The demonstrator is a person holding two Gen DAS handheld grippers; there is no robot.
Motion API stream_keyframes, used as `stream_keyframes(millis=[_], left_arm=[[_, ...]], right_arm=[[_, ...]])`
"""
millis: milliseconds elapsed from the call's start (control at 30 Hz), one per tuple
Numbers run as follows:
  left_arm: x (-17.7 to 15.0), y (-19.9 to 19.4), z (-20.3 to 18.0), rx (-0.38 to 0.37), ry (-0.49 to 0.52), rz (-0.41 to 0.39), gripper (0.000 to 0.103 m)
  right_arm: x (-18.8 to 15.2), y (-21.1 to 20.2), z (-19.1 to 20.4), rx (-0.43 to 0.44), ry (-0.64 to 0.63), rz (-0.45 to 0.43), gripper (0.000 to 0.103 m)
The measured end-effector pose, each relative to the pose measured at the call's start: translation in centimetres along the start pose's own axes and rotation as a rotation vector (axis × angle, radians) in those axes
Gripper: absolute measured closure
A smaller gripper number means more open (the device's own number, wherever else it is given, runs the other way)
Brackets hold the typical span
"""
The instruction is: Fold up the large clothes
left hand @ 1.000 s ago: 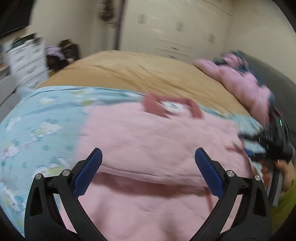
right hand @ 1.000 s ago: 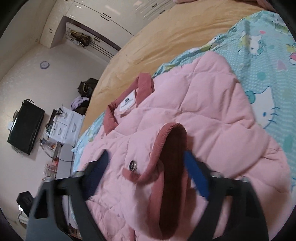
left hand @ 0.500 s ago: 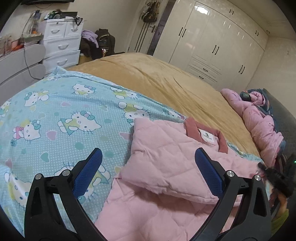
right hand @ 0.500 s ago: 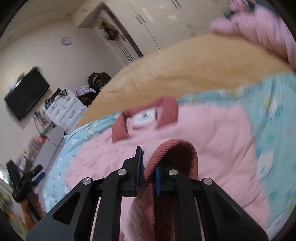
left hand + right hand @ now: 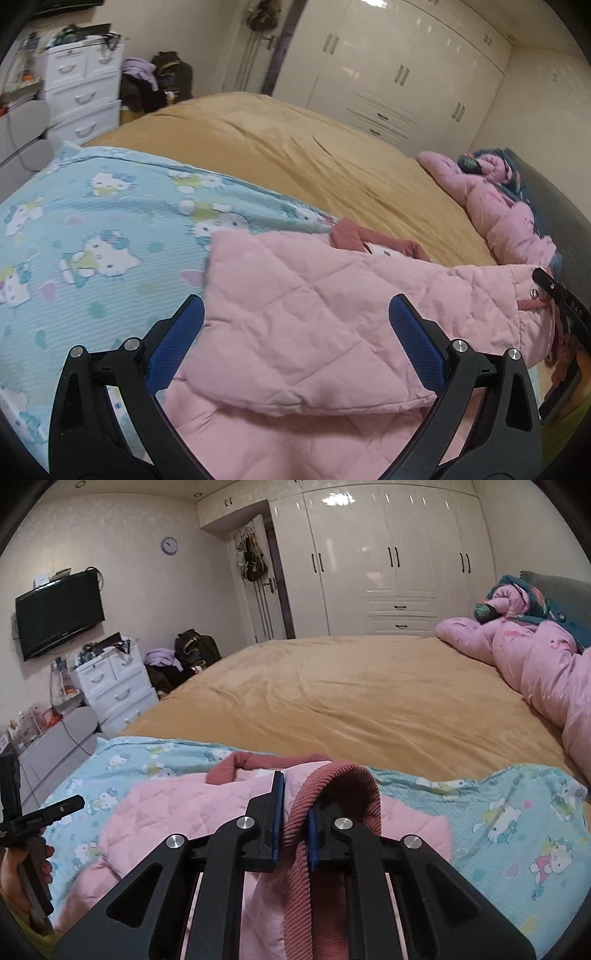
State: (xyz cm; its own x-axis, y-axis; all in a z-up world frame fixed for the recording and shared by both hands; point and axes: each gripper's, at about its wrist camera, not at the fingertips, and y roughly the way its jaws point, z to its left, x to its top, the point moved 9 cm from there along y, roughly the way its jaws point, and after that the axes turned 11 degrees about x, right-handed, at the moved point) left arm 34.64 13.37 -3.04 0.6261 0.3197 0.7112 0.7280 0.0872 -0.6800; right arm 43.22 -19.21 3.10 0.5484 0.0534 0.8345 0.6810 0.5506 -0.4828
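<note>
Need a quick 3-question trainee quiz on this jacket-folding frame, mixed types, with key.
1. True or false: the right gripper is shut on the jacket's ribbed cuff.
2. The left gripper is: A) shut on the collar B) open, holding nothing C) shut on the blanket.
3. Fill in: the pink jacket lies on a ____ cartoon-cat blanket.

Key: 1 true; 2 B; 3 blue. The collar lies free at the jacket's far end.

Soft indoor light, glossy glare, fisheye-warped edges
</note>
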Motion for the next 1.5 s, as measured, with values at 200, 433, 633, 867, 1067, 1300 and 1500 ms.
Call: stream_keyframes(millis=[200,433,633,867,1067,1300,1500], left_arm=[[-0.7,2.5,-1.6,-0.002,0.052,0.042,0.009],[-1.9,4.5,-3.0,-0.025,0.083,0.084,0.01],[-3.5,6.0,-3.8,-0.033,0.111,0.122,0.031],[-5.1,7.7,-3.7,-0.006,0.149,0.167,0.04],[-5.8,8.6,-3.7,0.017,0.183,0.182,0.04],[-6.4,9.5,-3.5,0.022,0.201,0.202,0.04],[-6.9,10.0,-3.3,0.025,0.195,0.21,0.04]], right_arm=[[-1.4,0.7,-1.5,-0.015,0.05,0.02,0.093],[-2.5,1.3,-2.7,-0.035,0.084,0.041,0.093],[-3.2,1.8,-3.3,-0.041,0.098,0.059,0.093],[-4.1,2.4,-3.8,-0.048,0.122,0.093,0.093],[-4.3,1.7,-3.1,-0.096,0.111,0.102,0.067],[-2.3,1.0,0.4,-0.082,0.046,0.028,0.032],[-4.4,5.5,4.4,-0.023,-0.022,0.17,0.022]])
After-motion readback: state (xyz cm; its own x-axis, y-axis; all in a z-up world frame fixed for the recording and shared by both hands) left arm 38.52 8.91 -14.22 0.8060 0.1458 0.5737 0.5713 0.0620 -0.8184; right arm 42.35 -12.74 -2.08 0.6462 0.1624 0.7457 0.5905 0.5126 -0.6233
